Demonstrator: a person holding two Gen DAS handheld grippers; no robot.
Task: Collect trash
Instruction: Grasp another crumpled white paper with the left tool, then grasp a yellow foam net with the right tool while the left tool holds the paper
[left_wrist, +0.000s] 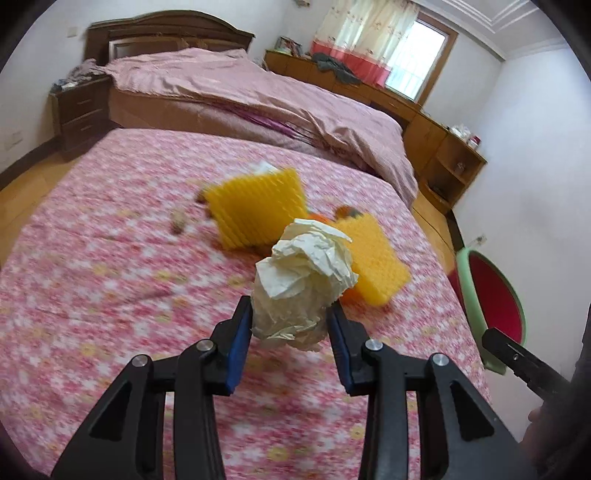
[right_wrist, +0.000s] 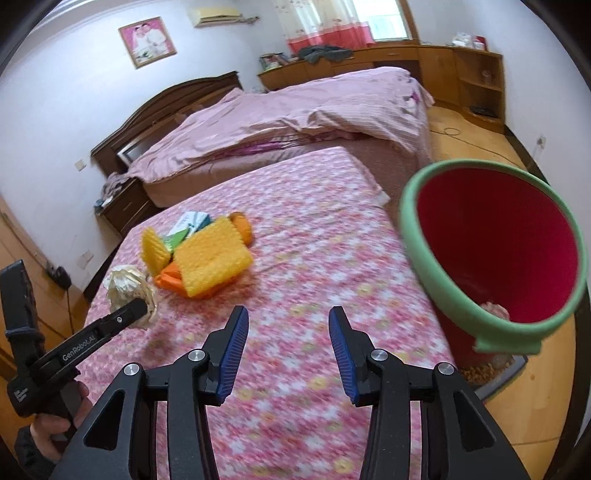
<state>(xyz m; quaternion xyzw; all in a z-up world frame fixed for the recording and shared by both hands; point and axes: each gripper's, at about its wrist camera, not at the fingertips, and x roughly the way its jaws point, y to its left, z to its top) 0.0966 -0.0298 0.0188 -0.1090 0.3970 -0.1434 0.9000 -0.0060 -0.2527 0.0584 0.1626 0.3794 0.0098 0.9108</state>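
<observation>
My left gripper (left_wrist: 291, 314) is shut on a crumpled ball of white paper (left_wrist: 303, 284) and holds it above the pink flowered table cover (left_wrist: 110, 295). The paper ball also shows in the right wrist view (right_wrist: 127, 286), with the left gripper's finger in front of it. Behind it lie yellow ridged foam pieces (left_wrist: 258, 206) and an orange wrapper (right_wrist: 170, 278). My right gripper (right_wrist: 288, 332) is open and empty over the cover. A red bin with a green rim (right_wrist: 495, 254) stands off the right edge.
A green-and-white carton (right_wrist: 188, 225) lies behind the foam. Small brown scraps (left_wrist: 179, 223) sit on the cover at the left. A bed with a pink duvet (left_wrist: 258, 96) stands behind, with wooden cabinets (left_wrist: 439, 147) along the far wall.
</observation>
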